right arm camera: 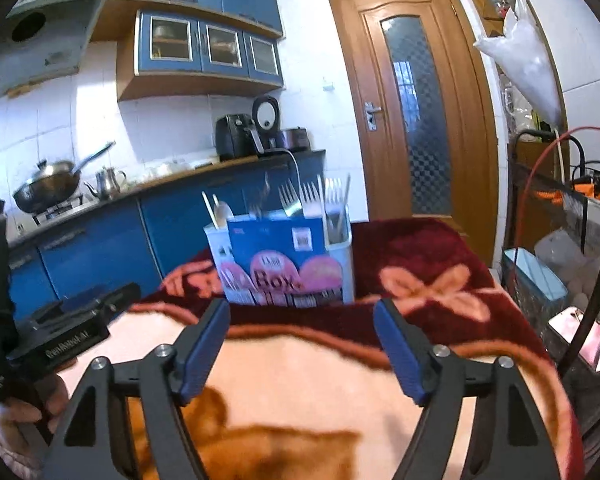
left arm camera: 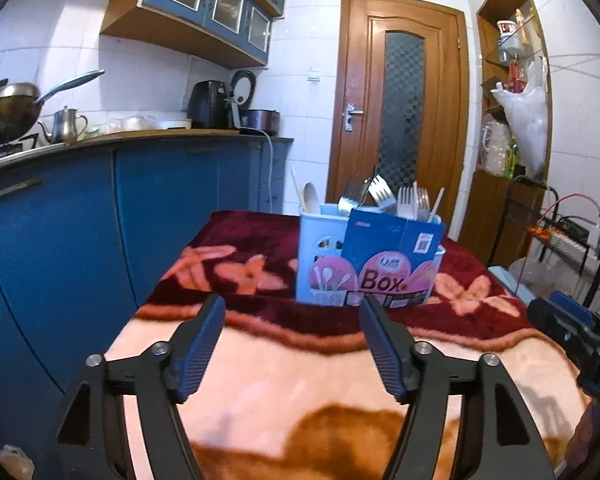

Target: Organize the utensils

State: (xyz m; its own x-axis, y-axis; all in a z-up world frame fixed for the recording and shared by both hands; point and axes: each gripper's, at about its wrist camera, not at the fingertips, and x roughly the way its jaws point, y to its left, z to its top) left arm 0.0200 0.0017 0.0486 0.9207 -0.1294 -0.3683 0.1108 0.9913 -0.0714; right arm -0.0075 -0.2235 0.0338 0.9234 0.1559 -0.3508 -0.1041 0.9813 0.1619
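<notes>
A white utensil holder (left arm camera: 320,256) with a blue card and a pink "Box" label stands on the blanket-covered table (left arm camera: 300,380). Forks (left arm camera: 412,202), a spoon (left arm camera: 311,197) and thin sticks stand upright in it. It also shows in the right wrist view (right arm camera: 288,256), with forks (right arm camera: 312,200) poking out. My left gripper (left arm camera: 293,308) is open and empty, just short of the holder. My right gripper (right arm camera: 302,312) is open and empty, also just in front of the holder. The right gripper's body shows at the right edge of the left wrist view (left arm camera: 572,332).
A blue kitchen counter (left arm camera: 120,208) runs along the left, with a wok (left arm camera: 8,108), a kettle (left arm camera: 66,126) and an air fryer (left arm camera: 210,104). A wooden door (left arm camera: 400,100) is behind the table. Shelves, a plastic bag (left arm camera: 528,120) and a wire rack (right arm camera: 560,220) crowd the right.
</notes>
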